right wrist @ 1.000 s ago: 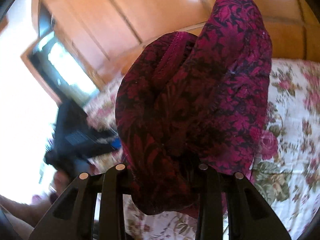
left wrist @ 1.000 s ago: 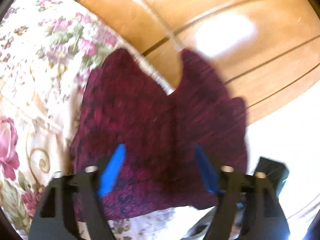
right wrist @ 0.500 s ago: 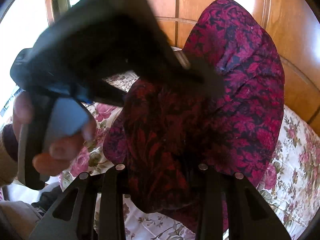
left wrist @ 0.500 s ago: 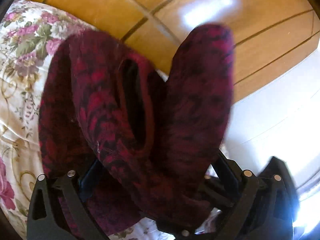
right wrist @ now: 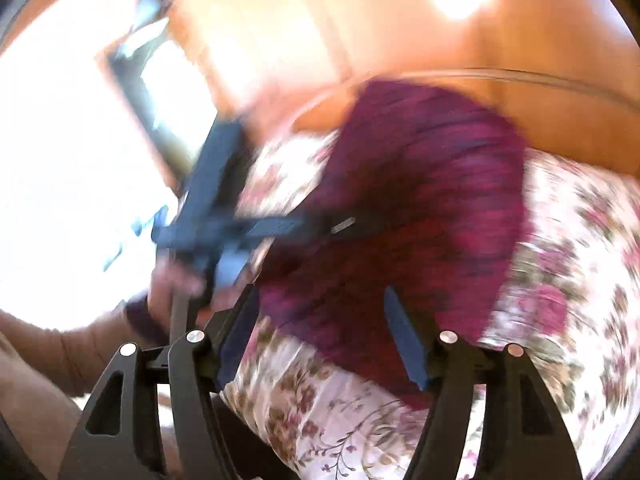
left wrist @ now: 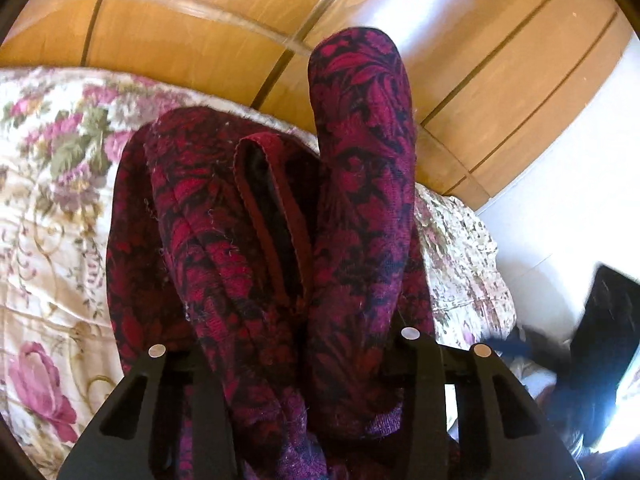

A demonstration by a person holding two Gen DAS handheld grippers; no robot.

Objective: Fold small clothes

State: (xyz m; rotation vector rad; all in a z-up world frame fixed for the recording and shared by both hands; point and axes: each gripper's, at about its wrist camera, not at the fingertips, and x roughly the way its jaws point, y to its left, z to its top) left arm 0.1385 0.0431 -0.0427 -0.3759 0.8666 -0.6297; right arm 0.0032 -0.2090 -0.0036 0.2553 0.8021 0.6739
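A dark red floral knit garment (left wrist: pixel 360 184) rises bunched in two folds from between the jaws of my left gripper (left wrist: pixel 296 364). Those jaws are closing on it, and the cloth hides the fingertips. The same garment (right wrist: pixel 432 184) is blurred in the right wrist view, hanging over the floral bedspread (right wrist: pixel 560 280). My right gripper (right wrist: pixel 320 332) is pulled back from it with its jaws opening. Its blue pads (right wrist: pixel 404 340) are bare and press on nothing. The left gripper (right wrist: pixel 224 216) also shows there, gripped by a person's hand (right wrist: pixel 172 280).
A cream bedspread with pink flowers (left wrist: pixel 52 208) covers the bed below. A glossy wooden headboard (left wrist: pixel 192 28) stands behind it and a white wall (left wrist: pixel 560 200) lies to the right. A dark blurred object (left wrist: pixel 600 340) sits at the right edge. A bright window (right wrist: pixel 60 140) is at the left.
The right gripper has let go of the garment and drawn back, its jaws now apart. The left jaws have narrowed onto the bunched cloth and rolled, and now hold it up alone.
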